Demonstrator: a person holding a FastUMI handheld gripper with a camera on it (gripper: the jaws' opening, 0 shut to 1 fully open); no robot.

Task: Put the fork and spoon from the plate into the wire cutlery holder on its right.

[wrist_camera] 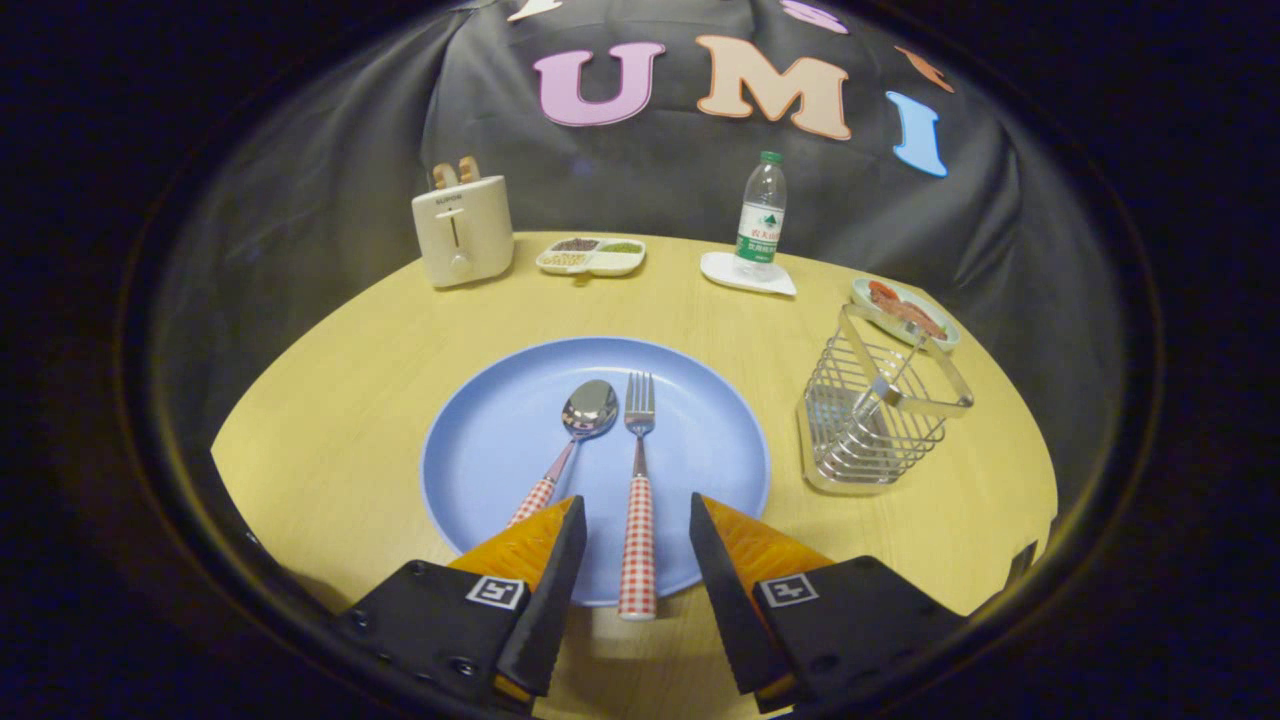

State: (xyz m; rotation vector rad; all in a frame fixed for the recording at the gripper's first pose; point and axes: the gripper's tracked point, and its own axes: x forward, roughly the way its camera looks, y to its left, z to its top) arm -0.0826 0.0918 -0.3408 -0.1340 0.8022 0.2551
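Note:
A blue plate (500,440) lies on the yellow table just ahead of my fingers. On it rest a fork (638,480) and a spoon (575,435), side by side, both with red-and-white checked handles pointing toward me. The fork's handle runs between my two fingers; the spoon's handle passes under the left fingertip (565,545). My gripper (636,520) is open above the plate's near rim, touching neither utensil. The wire cutlery holder (875,405) stands to the right of the plate, with nothing in it.
Along the table's far side stand a cream toaster (462,228), a divided snack dish (590,256) and a water bottle (762,215) on a white coaster. A small dish of food (905,310) sits just behind the wire holder.

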